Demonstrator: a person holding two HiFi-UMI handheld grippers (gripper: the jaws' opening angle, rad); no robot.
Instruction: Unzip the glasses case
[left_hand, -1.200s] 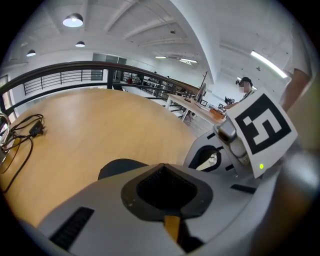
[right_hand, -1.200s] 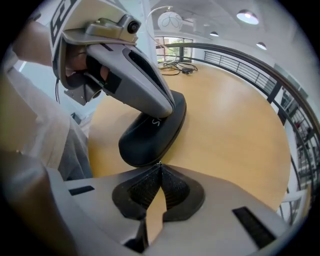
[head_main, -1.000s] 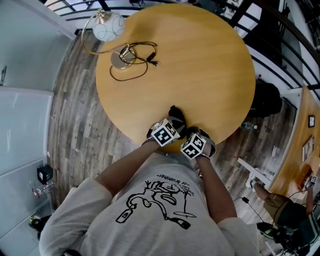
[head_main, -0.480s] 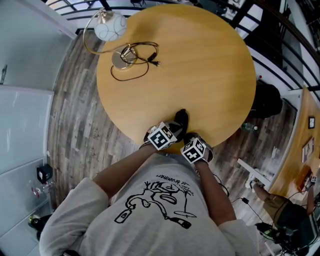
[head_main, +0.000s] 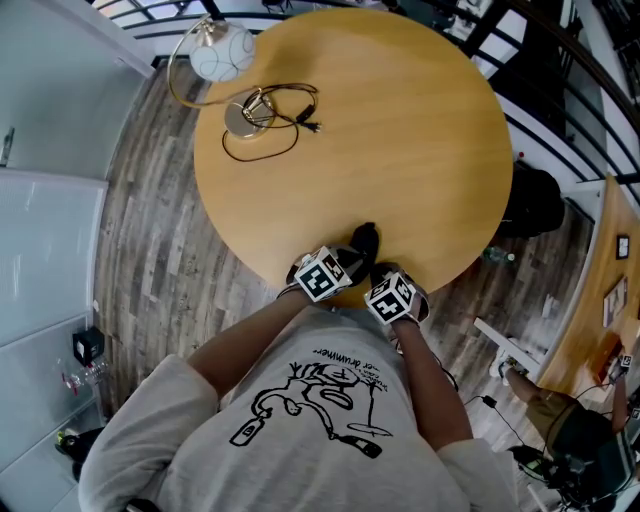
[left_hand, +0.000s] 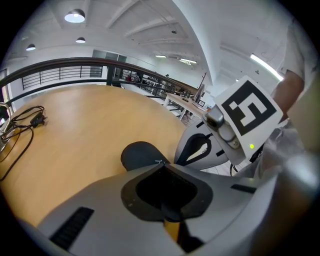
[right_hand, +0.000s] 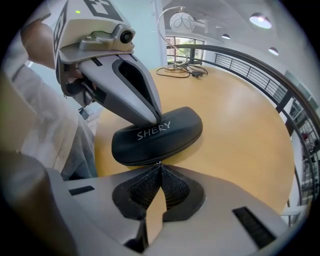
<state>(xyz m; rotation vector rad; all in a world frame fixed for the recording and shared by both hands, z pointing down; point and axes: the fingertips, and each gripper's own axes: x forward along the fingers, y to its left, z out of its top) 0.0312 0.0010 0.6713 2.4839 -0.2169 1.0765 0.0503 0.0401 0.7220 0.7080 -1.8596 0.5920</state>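
**Glasses case being held at desk edge**

The black glasses case (right_hand: 157, 135) is being held down near the edge of the round desk (right_hand: 240, 125). Its top is being pressed by the closed tips of the left hand-held gripper (left_hand: 159, 162). Its zipper pull (right_hand: 159, 163) is being pinched by the closed right hand-held gripper (right_hand: 160, 167).

Left hand-held gripper (left_hand: 160, 164) pinched on black glasses case (left_hand: 137, 155), right hand-held gripper (left_hand: 181, 156) alongside, wooden table (left_hand: 75, 135).

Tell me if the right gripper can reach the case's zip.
Probably yes. The right gripper has its jaws together at the near seam of the glasses case, seemingly on a metal pull; the left gripper bears on top, clear of it.
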